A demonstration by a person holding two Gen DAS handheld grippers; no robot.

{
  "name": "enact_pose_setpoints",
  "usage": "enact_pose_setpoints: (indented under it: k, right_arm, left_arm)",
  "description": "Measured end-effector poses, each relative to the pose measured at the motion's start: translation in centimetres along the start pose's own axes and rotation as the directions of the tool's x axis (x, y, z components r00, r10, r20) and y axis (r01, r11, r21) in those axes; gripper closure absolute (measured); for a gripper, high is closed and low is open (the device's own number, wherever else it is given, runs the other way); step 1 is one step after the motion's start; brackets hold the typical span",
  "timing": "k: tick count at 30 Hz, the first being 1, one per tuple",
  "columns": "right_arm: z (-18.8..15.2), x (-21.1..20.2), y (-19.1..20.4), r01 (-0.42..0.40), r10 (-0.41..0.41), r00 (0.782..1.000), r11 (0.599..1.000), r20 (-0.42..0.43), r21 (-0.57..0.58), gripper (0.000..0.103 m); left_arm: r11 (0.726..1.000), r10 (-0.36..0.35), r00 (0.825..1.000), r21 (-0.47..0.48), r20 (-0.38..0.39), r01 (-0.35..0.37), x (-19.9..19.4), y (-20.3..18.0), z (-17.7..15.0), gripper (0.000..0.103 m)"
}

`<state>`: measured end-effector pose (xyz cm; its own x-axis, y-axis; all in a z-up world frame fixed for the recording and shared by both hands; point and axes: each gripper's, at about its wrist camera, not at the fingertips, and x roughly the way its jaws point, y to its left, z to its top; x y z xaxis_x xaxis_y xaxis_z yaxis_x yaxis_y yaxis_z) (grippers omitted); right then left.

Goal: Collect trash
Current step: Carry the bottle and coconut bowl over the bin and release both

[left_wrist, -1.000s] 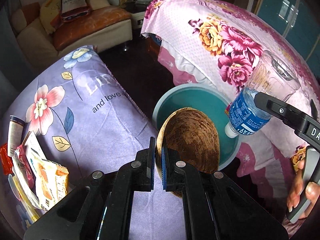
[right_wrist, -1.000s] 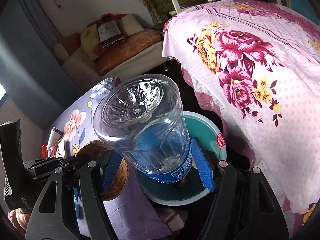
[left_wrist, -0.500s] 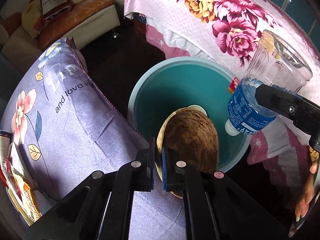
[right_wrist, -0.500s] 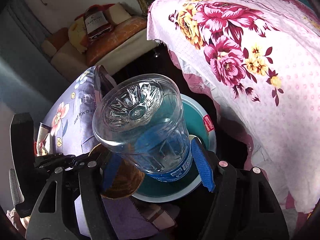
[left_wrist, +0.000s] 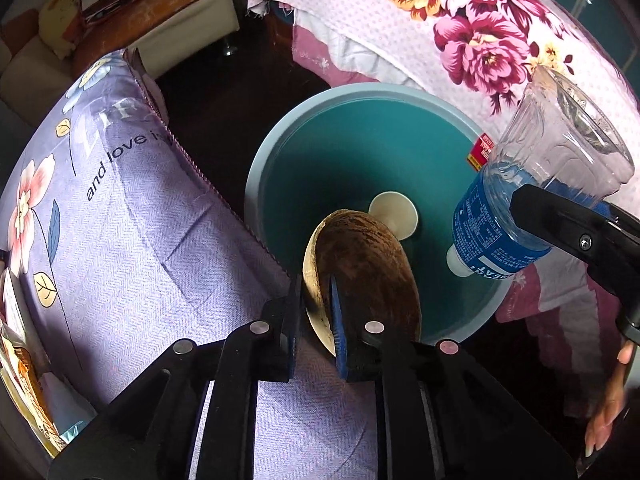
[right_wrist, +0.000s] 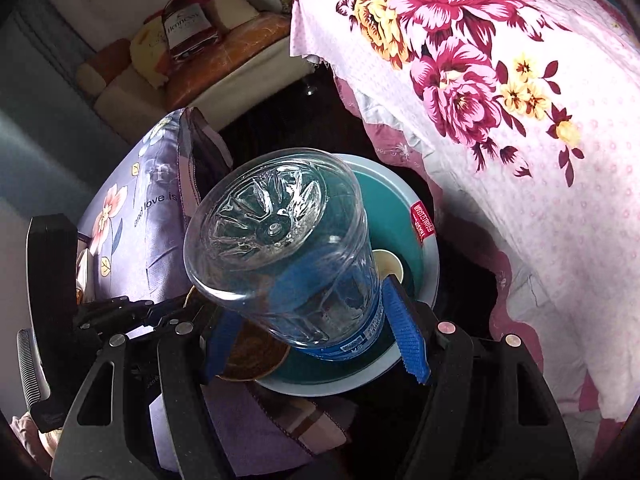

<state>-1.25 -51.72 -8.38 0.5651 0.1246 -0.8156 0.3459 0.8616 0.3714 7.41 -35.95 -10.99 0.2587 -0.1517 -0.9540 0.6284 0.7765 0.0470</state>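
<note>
While the right gripper (right_wrist: 316, 332) clamps a clear plastic bottle (right_wrist: 280, 248) over the round teal bin (left_wrist: 360, 152), the left gripper's (left_wrist: 314, 320) jaws, just opening, loosely straddle a brown coconut shell (left_wrist: 364, 256).

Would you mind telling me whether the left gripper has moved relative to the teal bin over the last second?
Yes. The left gripper, its jaws just opening around the coconut shell, has come down toward the teal bin, which looms larger.

Rough, fibrous brown coconut shell (left_wrist: 360, 264) between the left fingers; clear glossy plastic bottle (right_wrist: 280, 248) between the right fingers; smooth plastic bin (left_wrist: 320, 148) below.
</note>
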Motion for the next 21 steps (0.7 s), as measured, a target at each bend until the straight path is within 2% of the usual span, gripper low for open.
enact_pose_setpoints:
  k: [5, 6, 8, 9, 14, 19, 21]
  right_arm:
    - [-0.3, 0.5, 0.1, -0.003, 0.003, 1.000, 1.000, -0.019, 0.006, 0.038]
    - [-0.4, 0.5, 0.1, -0.003, 0.003, 1.000, 1.000, -0.022, 0.007, 0.038]
    - [-0.4, 0.6, 0.2, -0.004, 0.005, 1.000, 1.000, -0.028, 0.009, 0.038]
    - [-0.4, 0.6, 0.1, -0.004, 0.005, 1.000, 1.000, -0.030, 0.009, 0.038]
    - [-0.4, 0.2, 0.3, -0.001, 0.001, 1.000, 1.000, -0.030, 0.004, 0.038]
    - [-0.5, 0.5, 0.6, 0.013, -0.013, 0.999, 1.000, -0.047, 0.001, 0.038]
    - [-0.7, 0.8, 0.7, 0.021, -0.021, 0.998, 1.000, -0.060, 0.000, 0.038]
  left_arm:
    - [1.000, -0.021, 1.000, -0.018, 0.002, 0.021, -0.2, 0.4, -0.3, 0.084]
    - [0.999, -0.028, 1.000, -0.022, 0.009, 0.028, -0.5, 0.5, -0.3, 0.081]
    - [0.999, -0.034, 0.999, -0.029, 0.027, 0.035, -1.1, 0.6, -0.3, 0.067]
    - [0.999, -0.036, 0.999, -0.032, 0.040, 0.037, -1.4, 0.7, -0.3, 0.056]
    - [0.997, -0.051, 0.996, -0.048, 0.068, 0.055, -2.6, 1.2, -0.5, 0.052]
    - [0.996, -0.049, 0.993, -0.070, 0.104, 0.056, -3.8, 2.1, -1.3, 0.034]
    - [0.994, -0.056, 0.992, -0.082, 0.112, 0.065, -4.2, 2.7, -1.7, 0.031]
